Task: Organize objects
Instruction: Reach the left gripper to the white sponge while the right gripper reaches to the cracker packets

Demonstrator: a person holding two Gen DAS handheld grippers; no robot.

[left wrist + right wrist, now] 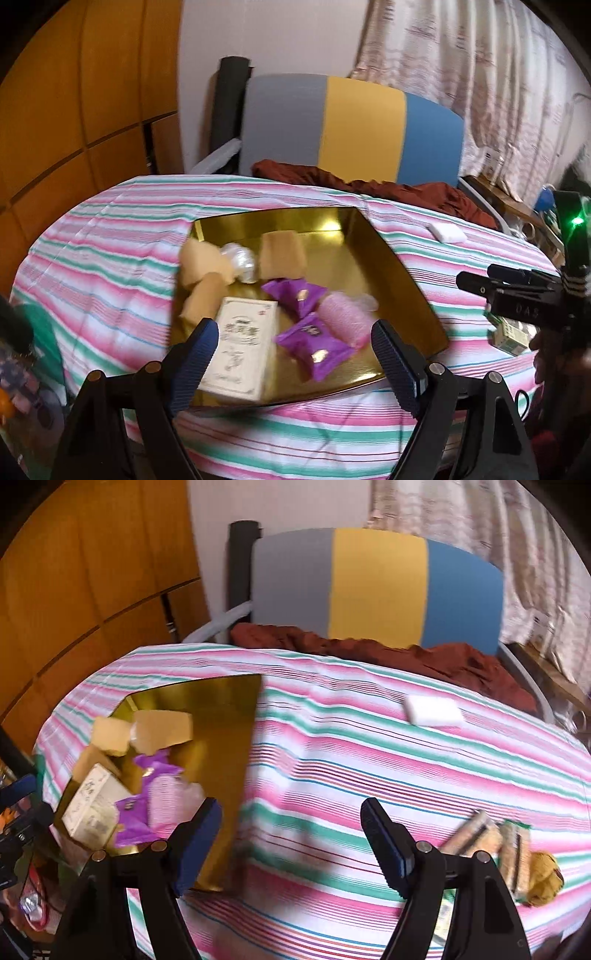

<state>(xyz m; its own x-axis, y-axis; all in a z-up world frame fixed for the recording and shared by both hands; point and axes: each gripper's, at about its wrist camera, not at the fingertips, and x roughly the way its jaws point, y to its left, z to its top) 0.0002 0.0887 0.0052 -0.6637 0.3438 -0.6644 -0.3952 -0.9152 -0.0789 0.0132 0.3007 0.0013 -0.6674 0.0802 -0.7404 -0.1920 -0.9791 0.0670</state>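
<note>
On the striped tabletop sits the gold tray, and my left claw hangs above its near edge with the jaws spread and nothing between them. Below it in the tray I see a cream box with printed lettering, two purple packets, a pink ribbed roll, three tan blocks and a clear crinkled wrapper — all crowded toward the near-left part, the far-right part of the gold floor bare.

My right claw is released too, empty, over bare striped cloth just right of the tray. To its right, loose on the cloth, lie a couple of striped packets and a mustard-coloured lump, touching one another. A white block lies farther off, well apart from the tray. Both views are blurred, so the print on the packets I cannot read.
</note>
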